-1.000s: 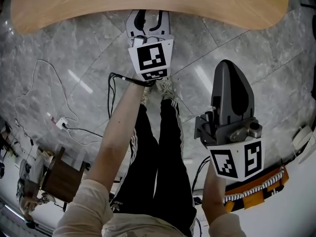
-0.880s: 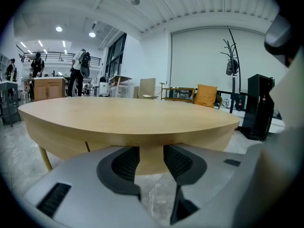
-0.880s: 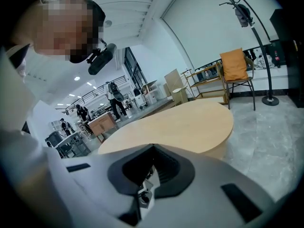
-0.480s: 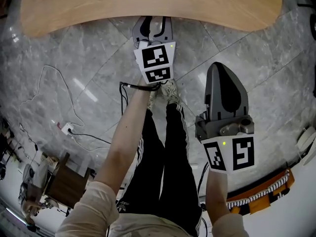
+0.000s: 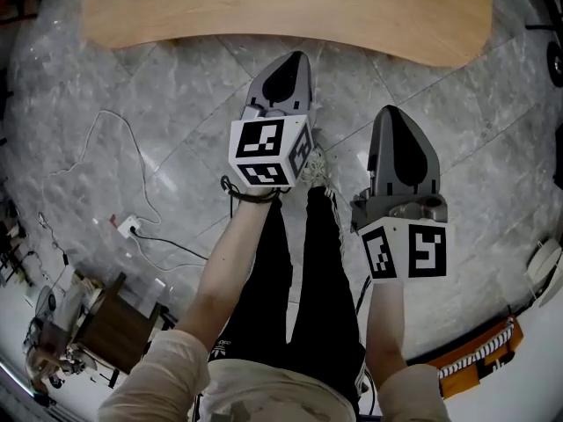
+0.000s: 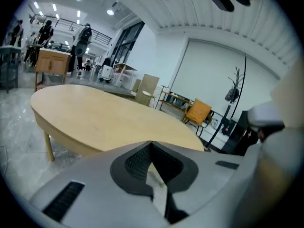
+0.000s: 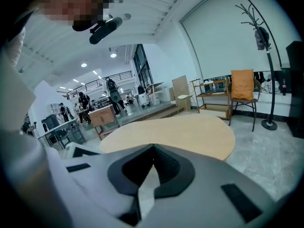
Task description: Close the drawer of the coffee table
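Left tool (image 5: 294, 60) is clamped shut on nothing, and right tool (image 5: 396, 114) is shut and empty too, both held over the floor (image 5: 158, 95). The coffee table (image 5: 290, 11) sits just ahead, its drawer out of sight.

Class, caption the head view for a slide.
Left gripper and right gripper, shut and empty, near a wooden table.

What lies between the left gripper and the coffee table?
In the head view, only bare grey floor separates the left gripper from the coffee table.
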Available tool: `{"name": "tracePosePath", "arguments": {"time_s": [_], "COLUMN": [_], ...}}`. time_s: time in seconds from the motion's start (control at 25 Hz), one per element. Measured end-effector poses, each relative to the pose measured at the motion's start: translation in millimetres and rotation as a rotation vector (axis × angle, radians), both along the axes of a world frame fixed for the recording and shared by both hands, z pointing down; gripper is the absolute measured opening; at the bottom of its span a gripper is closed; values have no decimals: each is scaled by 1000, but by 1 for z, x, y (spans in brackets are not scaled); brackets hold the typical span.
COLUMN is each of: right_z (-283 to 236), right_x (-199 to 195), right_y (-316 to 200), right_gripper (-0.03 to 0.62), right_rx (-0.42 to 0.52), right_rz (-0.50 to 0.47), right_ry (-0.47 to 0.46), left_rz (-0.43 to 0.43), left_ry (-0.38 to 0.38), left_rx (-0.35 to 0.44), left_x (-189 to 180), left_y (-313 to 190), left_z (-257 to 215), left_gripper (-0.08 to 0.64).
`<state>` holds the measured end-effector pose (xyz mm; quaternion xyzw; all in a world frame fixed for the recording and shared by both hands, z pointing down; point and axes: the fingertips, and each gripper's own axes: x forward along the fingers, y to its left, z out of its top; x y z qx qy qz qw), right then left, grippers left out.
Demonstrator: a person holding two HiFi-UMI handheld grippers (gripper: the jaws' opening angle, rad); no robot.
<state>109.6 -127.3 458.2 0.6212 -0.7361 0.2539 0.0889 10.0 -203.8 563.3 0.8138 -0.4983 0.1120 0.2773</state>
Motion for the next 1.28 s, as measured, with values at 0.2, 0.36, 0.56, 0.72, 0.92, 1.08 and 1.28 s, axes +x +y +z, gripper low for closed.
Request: {"name": "tracePosePath", "arguments": {"time_s": [0.2, 0.36, 0.56, 0.72, 0.92, 1.08, 1.28], "right_z": [-107, -207, -315, -360, -388, -392, -396], "right_x": [-25, -45, -76, -89, -107, -117, -120], "right_y": [-15, -25, 19, 63, 105, 117, 128], "right_gripper": [6, 6, 6, 6, 6, 6, 6], "right_rx": [77, 168, 182, 183, 215, 237, 252], "right_rz": [29, 42, 13, -9, -37, -73, -93], "right_ry": [8, 35, 71, 85, 97, 131, 142], "left_rz": [-34, -23, 25, 28, 50, 57, 86], "left_ry": [79, 17, -49, -56, -20, -39, -43], "left_rx": [78, 236, 278, 317, 345, 389, 393], "left_x": [-37, -63, -87, -98, -110, -119, -114], "left_y": [0, 4, 51, 92, 132, 147, 165], "left_z": [-158, -289, -409, -461, -494, -508, -504], "left_gripper": [11, 11, 9, 9, 9, 9, 9]}}
